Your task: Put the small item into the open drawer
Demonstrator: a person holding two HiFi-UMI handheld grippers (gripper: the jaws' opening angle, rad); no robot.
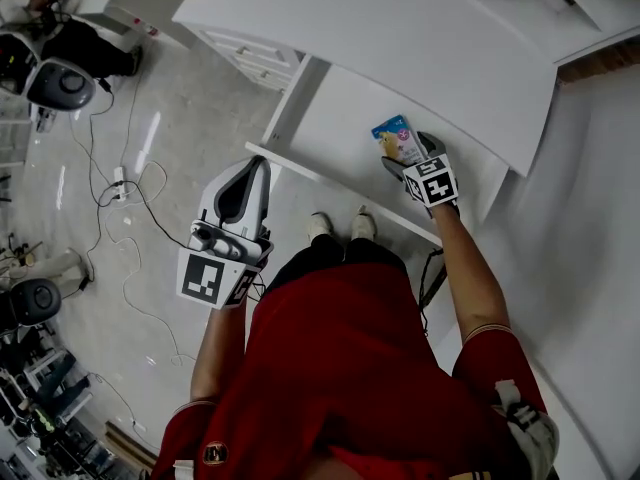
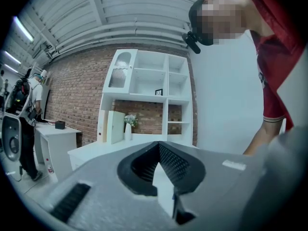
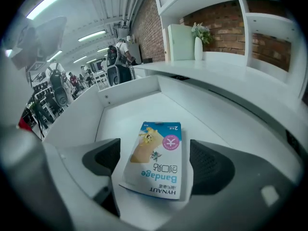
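A small blue and white bandage box [image 1: 398,138] [image 3: 156,158] lies flat on the floor of the open white drawer [image 1: 330,128] [image 3: 134,109]. My right gripper [image 1: 408,154] [image 3: 155,163] reaches into the drawer, open, with one dark jaw on each side of the box. A narrow gap shows on both sides of the box. My left gripper [image 1: 262,164] [image 2: 158,146] hangs to the left of the drawer over the floor, shut and empty, its tips meeting.
The white desk top [image 1: 400,28] overhangs the drawer's far part. The drawer's front rim [image 1: 340,183] runs just above the person's shoes [image 1: 340,226]. Cables [image 1: 120,183] and equipment lie on the floor at left. A white shelf unit [image 2: 149,81] stands against a brick wall.
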